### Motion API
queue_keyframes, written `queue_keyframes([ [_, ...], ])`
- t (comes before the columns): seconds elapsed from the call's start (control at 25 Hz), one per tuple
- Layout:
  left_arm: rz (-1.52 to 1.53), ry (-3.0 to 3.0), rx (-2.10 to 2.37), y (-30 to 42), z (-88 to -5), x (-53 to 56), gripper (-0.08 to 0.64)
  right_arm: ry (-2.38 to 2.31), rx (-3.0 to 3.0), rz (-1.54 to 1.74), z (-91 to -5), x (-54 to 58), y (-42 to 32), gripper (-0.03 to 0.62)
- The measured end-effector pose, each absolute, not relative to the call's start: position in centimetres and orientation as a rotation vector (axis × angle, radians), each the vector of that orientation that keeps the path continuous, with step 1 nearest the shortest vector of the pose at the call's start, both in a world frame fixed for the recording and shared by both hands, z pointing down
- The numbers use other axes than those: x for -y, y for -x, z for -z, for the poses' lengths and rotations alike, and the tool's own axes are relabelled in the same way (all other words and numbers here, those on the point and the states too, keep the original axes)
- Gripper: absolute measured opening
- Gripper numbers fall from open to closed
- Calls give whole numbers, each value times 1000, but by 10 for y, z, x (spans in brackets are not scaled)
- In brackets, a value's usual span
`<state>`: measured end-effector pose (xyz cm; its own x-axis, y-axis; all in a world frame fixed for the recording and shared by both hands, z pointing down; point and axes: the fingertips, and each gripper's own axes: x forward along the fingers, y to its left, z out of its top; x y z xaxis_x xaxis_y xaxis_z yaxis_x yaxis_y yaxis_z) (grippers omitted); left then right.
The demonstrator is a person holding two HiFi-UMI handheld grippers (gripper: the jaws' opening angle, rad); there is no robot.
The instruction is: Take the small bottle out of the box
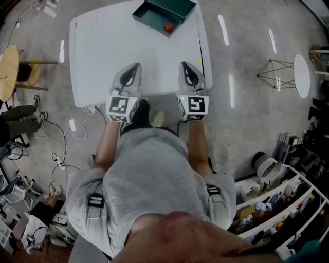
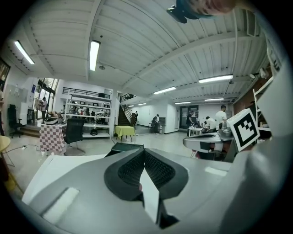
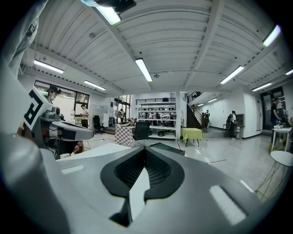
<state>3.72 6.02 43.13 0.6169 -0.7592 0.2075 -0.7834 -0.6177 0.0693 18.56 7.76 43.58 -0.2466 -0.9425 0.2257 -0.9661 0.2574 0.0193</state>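
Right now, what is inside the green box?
One small red object, probably the bottle, in the near corner of the box. Its far end runs out of frame.

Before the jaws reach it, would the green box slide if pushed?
Probably: the green box lies flat on a smooth white table, so it may slide. It looks shallow and open, so likely light.

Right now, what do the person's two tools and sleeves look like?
The left tool and right tool are pale grey tapered shells with dark ribbed pads, each carrying a cube of black-and-white square markers. The person wears a grey short-sleeved top.
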Motion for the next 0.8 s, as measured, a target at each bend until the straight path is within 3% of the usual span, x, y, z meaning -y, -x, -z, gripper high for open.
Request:
queue_keyframes([
  [0.8, -325, -2629, 1244, -39, -486, 48, 11, -1764, 2251, -312, -500, 35, -188, 3],
])
